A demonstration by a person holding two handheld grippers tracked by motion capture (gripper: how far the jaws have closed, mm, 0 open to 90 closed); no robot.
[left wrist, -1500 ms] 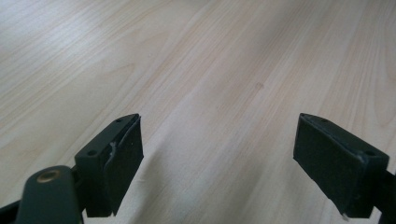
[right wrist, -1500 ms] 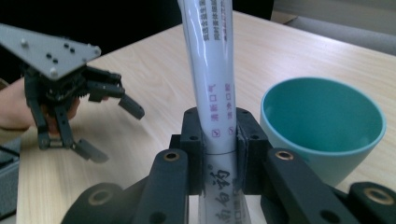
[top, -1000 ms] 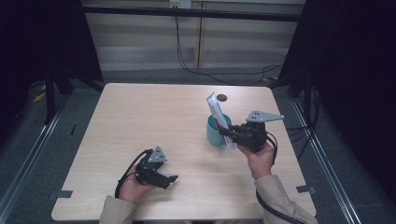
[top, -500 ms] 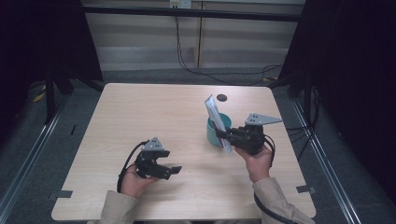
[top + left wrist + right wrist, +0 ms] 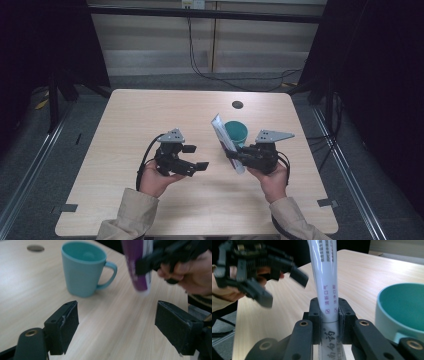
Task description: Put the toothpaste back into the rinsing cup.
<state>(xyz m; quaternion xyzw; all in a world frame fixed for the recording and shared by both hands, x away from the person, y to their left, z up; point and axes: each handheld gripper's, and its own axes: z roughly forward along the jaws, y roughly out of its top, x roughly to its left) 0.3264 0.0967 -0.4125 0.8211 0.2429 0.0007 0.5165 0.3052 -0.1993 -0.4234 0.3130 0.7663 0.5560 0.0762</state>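
The right gripper (image 5: 234, 154) pinches a toothpaste tube (image 5: 226, 141) just beside the teal mug (image 5: 236, 133), right of table (image 5: 130, 115) centre. The left gripper (image 5: 195, 157), jaws spread, faces it across bare tabletop, clear of all edges.

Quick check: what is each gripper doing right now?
Left gripper: open, holding nothing.
Right gripper: closed on the toothpaste tube, beside the teal mug.

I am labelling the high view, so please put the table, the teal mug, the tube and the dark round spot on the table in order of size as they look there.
1. table
2. tube, longer than the mug is wide, though it partly hides the mug, so these two are unsure
3. teal mug
4. dark round spot
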